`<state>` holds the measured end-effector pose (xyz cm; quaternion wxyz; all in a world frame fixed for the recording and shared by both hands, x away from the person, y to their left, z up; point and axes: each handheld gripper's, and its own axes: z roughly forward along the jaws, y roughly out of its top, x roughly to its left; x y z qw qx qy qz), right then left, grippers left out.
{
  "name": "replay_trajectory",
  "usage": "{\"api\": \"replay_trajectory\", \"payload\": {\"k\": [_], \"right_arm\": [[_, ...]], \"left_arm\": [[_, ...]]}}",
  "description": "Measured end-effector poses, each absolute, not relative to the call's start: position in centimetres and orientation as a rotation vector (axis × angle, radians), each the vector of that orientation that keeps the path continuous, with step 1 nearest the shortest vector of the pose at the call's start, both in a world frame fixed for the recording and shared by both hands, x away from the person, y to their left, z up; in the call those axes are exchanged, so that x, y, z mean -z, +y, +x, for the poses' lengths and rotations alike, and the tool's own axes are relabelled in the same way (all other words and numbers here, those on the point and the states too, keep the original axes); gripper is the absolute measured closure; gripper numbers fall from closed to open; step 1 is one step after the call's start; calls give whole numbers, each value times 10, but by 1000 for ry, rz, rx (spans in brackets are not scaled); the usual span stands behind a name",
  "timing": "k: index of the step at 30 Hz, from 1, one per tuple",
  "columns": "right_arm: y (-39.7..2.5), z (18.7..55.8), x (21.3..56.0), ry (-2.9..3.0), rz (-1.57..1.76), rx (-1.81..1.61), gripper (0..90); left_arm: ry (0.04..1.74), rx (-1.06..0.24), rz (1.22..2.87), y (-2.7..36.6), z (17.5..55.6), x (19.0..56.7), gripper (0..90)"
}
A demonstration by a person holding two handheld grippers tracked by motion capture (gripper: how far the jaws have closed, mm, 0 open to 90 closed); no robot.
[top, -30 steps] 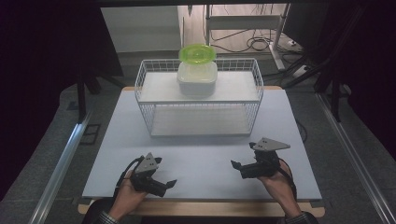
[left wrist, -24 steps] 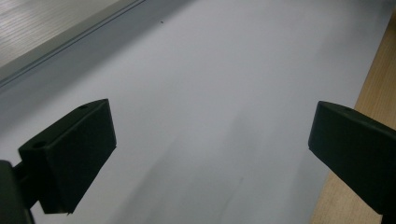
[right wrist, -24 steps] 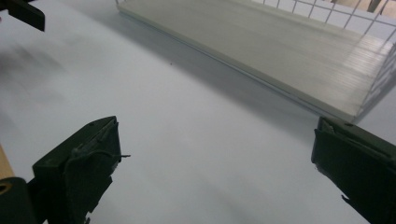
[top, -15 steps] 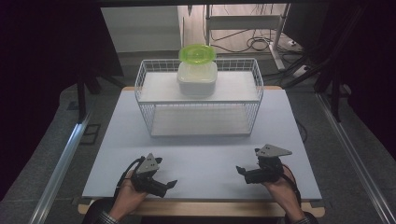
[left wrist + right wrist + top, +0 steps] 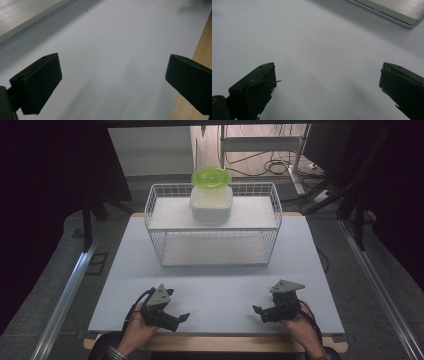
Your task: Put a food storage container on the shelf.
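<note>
A white wire rack (image 5: 212,226) stands at the back middle of the pale table (image 5: 215,285). On its upper shelf sits a translucent white tub (image 5: 211,203) with a lime green lid or bowl (image 5: 211,177) on top. My left gripper (image 5: 181,319) rests low at the front left, open, jaws pointing right. My right gripper (image 5: 258,312) rests at the front right, open, jaws pointing left. In the left gripper view the jaws stand wide over bare table (image 5: 107,50). In the right gripper view the jaws also stand wide over bare table (image 5: 317,45). Nothing lies between either pair.
The rack's lower shelf (image 5: 212,251) holds nothing. A wooden front edge (image 5: 215,342) borders the table; it shows beside my left jaw as a wooden strip (image 5: 197,52). Metal rails (image 5: 65,295) run along the floor on both sides. Cables and frames (image 5: 270,165) stand behind the table.
My right gripper has come down and back toward the front edge of the table. My left gripper has stayed where it was.
</note>
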<state>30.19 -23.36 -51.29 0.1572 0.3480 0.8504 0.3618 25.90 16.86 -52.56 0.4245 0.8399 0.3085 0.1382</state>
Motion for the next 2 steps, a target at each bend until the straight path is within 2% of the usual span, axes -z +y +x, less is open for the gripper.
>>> {"api": "replay_trajectory", "payload": {"k": [2], "right_arm": [[-233,302,513,2433,998,-1036,12]], "left_arm": [[773,-348,2098,169,259,525,6]]}}
